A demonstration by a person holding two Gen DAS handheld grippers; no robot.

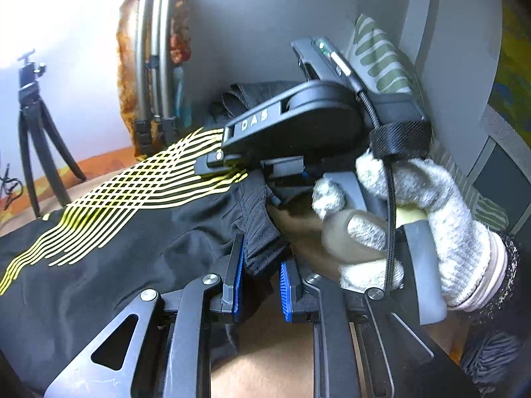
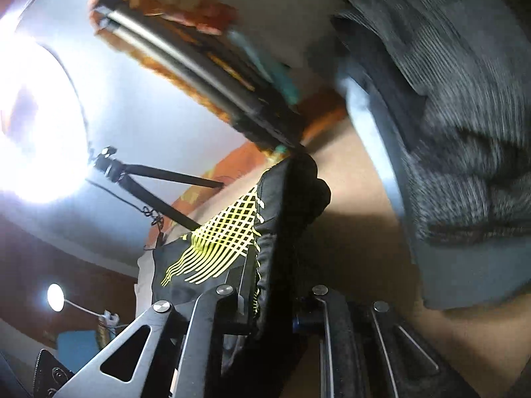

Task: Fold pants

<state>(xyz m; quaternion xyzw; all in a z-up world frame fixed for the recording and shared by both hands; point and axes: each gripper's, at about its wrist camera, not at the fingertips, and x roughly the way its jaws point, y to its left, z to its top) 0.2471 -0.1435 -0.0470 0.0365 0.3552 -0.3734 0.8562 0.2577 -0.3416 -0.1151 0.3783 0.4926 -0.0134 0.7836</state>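
The pants point(image 1: 99, 265) are black with a yellow line pattern point(image 1: 139, 185) and lie bunched on a tan surface. My left gripper point(image 1: 261, 285) is at the bottom of the left wrist view, its blue pads point(image 1: 238, 282) shut on the ribbed waistband point(image 1: 262, 219). Just beyond it is my right gripper point(image 1: 215, 162), held by a hand in a grey knit glove point(image 1: 431, 205), its tips pinching the pants at the yellow pattern. The right wrist view is blurred. There the right gripper point(image 2: 268, 301) is shut on a dark fabric edge, with the yellow pattern point(image 2: 225, 238) on the left.
A small black tripod point(image 1: 30, 126) stands at the far left. A folded tripod and an orange patterned cloth point(image 1: 152, 76) lean on the grey wall. A green-striped cushion point(image 1: 381, 63) sits behind the right gripper. A grey knit garment point(image 2: 464, 132) fills the right. Bare tan surface point(image 1: 265, 358) lies below.
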